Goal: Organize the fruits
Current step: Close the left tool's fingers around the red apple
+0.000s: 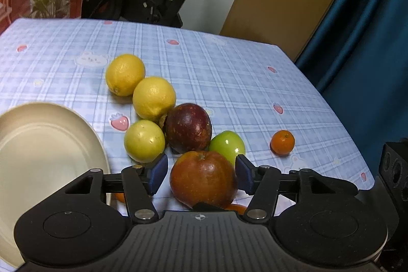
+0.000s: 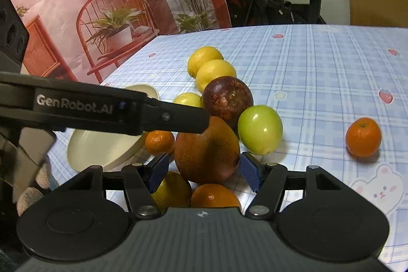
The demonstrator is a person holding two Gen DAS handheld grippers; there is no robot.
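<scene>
On the side of the left hand-held gripper (image 2: 204, 122), which crosses the right wrist view, white letters read "GenRobot.AI". Its blue pads stand on both sides of a red-brown apple (image 1: 203, 179), with a small gap on the left side, so I cannot tell if they press it. The right hand-held gripper (image 2: 204, 170) has the same apple between its pads; the right pad seems to touch the fruit, but a firm grip is not clear. The apple lies on the bench (image 1: 229, 73), covered by a blue checked cloth with strawberry and rabbit prints. Just behind it are a dark purple fruit (image 1: 188, 128), a green fruit (image 1: 228, 145), a pale yellow fruit (image 1: 144, 140) and two lemons (image 1: 153, 98). A small orange (image 1: 282, 142) lies apart on the right. A cream plate (image 1: 38, 144) stands left.
</scene>
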